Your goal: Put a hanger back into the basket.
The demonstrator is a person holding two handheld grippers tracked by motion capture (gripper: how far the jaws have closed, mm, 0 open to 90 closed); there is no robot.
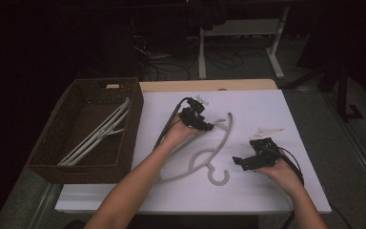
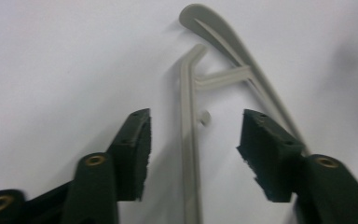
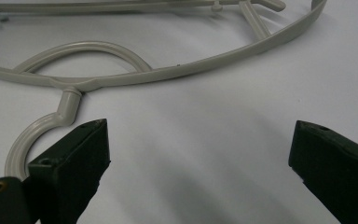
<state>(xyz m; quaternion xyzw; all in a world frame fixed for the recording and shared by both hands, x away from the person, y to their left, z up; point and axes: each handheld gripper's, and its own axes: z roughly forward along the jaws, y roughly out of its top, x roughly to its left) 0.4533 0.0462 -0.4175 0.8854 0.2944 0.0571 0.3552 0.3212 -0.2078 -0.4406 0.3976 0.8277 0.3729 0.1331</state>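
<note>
White table (image 1: 267, 109) is bearing a grey hanger (image 1: 205, 157); left gripper (image 2: 193, 147) is straddling its bar, pads clear; right gripper (image 3: 198, 163) is gaping beside its hook.

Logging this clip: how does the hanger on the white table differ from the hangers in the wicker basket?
The hanger on the table lies flat and alone, between the open left gripper and right gripper; the hangers in the basket are bunched and lean against the wall of the wicker basket. The table one looks beige, the basket ones paler. All are slim plastic hangers.
</note>
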